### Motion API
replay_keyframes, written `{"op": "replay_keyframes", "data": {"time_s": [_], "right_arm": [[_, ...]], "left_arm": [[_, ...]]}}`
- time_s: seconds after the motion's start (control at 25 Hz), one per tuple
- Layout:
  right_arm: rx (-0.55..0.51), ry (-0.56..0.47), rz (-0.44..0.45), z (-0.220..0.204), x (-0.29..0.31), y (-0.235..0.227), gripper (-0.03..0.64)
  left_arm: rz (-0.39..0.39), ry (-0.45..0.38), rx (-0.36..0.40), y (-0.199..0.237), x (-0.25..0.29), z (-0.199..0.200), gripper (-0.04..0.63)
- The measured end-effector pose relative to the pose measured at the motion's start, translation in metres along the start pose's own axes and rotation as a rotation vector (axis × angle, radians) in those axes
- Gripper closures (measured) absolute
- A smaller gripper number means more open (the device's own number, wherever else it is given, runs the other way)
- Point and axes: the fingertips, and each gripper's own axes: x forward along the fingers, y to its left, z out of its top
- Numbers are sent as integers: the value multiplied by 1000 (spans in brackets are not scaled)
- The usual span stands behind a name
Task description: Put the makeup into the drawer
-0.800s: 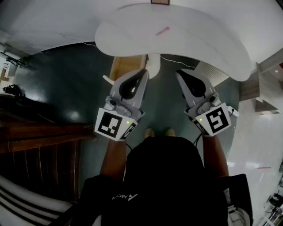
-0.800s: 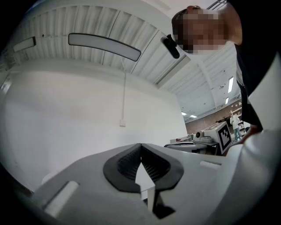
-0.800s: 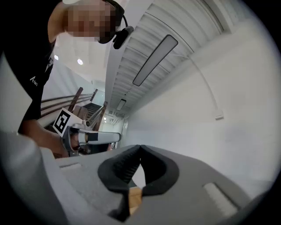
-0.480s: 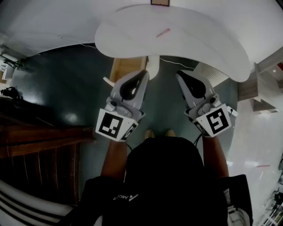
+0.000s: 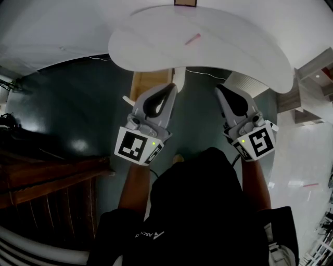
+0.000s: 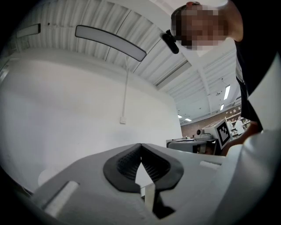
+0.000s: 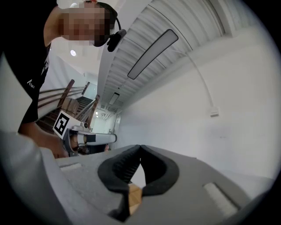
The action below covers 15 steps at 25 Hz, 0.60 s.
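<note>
At the left of the head view, dark wooden stair rails [image 5: 47, 176] are seen over a dark glossy floor [image 5: 78, 104]. Right of them the left gripper [image 5: 170, 89] is held roughly level below the near edge of a white rounded table [image 5: 156, 41]. In the left gripper view its jaws [image 6: 141, 146] are shown together at the tips, and nothing is clamped between the black pads. A light wooden panel [image 5: 145, 80] is seen beneath the table edge, just beside this gripper.

The makeup [image 5: 192, 39] lies flat on the tabletop, well apart from both grippers and beyond them. It is seen as a slim pink stick. Its long axis is set on a diagonal, from lower left to upper right in the head view. Its two ends cannot be told apart at this size. A small dark brown box [image 5: 185, 2] is cut off at the far edge of the table, beyond the makeup.

Further right, the right gripper [image 5: 220, 89] is held alongside the left one. In the right gripper view its jaws [image 7: 140, 146] are likewise closed tip to tip, with nothing held.
</note>
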Motion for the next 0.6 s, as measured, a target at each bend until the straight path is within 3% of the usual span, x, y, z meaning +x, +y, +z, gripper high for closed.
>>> {"op": "replay_keyframes", "data": {"time_s": [0.28, 0.6], "right_arm": [[-21, 23, -51, -7, 15, -20, 614], [-38, 0, -27, -25, 51, -82, 614]], "left_arm": [[-39, 28, -16, 21, 20, -16, 584], [-27, 91, 10, 53, 84, -45, 584]]}}
